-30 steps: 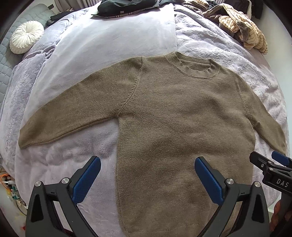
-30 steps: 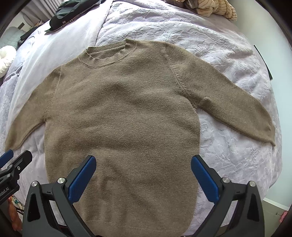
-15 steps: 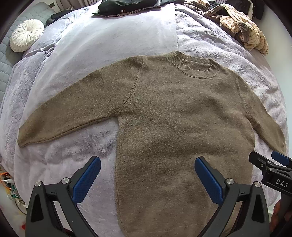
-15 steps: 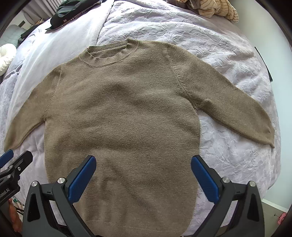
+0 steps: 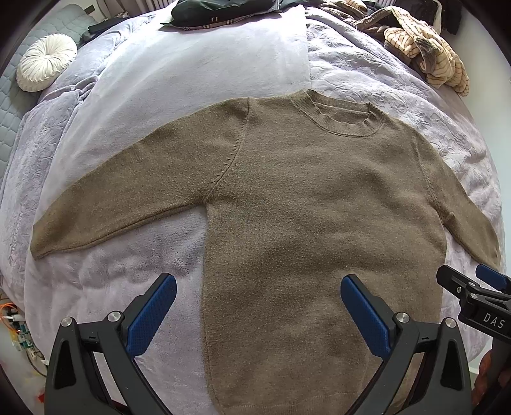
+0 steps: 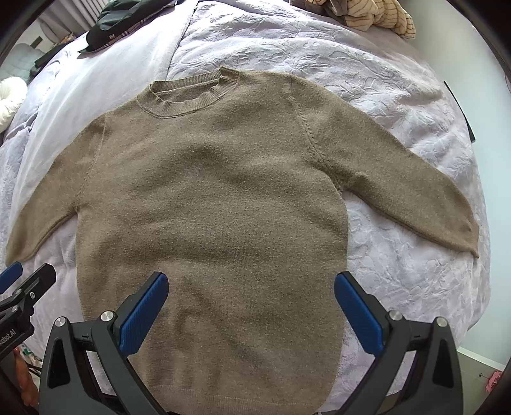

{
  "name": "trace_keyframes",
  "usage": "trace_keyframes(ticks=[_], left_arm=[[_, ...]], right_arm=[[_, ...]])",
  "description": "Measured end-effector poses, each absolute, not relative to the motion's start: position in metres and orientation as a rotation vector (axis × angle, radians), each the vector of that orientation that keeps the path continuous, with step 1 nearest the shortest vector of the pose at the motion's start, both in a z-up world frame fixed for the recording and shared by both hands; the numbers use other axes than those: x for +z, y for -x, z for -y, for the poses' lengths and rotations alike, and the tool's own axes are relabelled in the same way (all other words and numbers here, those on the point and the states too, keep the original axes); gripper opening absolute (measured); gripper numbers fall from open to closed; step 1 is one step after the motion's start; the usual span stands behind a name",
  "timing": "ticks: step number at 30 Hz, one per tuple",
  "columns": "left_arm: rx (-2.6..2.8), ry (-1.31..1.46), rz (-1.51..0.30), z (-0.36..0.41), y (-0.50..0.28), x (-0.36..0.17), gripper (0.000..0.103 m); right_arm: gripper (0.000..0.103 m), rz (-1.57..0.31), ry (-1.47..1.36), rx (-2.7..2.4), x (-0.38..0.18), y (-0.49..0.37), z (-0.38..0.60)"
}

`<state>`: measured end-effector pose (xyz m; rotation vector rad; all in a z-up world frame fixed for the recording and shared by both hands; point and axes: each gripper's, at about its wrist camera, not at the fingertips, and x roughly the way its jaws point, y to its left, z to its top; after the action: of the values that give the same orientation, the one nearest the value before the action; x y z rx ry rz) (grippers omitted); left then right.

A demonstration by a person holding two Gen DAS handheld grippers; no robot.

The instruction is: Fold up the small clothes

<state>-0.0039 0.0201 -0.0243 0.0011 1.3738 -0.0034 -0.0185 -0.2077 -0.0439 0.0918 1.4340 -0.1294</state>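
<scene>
A brown knitted sweater (image 5: 313,204) (image 6: 217,198) lies flat and face up on a lilac bed, collar away from me, both sleeves spread out to the sides. My left gripper (image 5: 257,293) hovers open above the sweater's lower left side edge, holding nothing. My right gripper (image 6: 250,292) hovers open over the lower middle of the body, also empty. Each gripper shows at the edge of the other's view: the right gripper (image 5: 476,287), the left gripper (image 6: 22,281).
The lilac bedspread (image 5: 111,271) (image 6: 399,271) surrounds the sweater. A pile of striped and dark clothes (image 5: 424,54) (image 6: 367,12) lies at the far right. A dark garment (image 5: 223,12) lies at the head end, a round white cushion (image 5: 44,64) far left. Cables (image 5: 16,328) lie on the floor.
Both grippers have drifted very slightly; the sweater sits a touch lower in both views. Nothing was grasped or released.
</scene>
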Motion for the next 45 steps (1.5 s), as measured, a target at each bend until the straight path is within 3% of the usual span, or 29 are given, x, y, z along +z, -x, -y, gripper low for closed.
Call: trace_keyframes(ticks=[45], left_arm=[[-0.002, -0.023, -1.410, -0.021, -0.005, -0.043, 0.103]], right_arm=[[0.103, -1.424, -0.001, -0.157, -0.049, 0.003, 0.200]])
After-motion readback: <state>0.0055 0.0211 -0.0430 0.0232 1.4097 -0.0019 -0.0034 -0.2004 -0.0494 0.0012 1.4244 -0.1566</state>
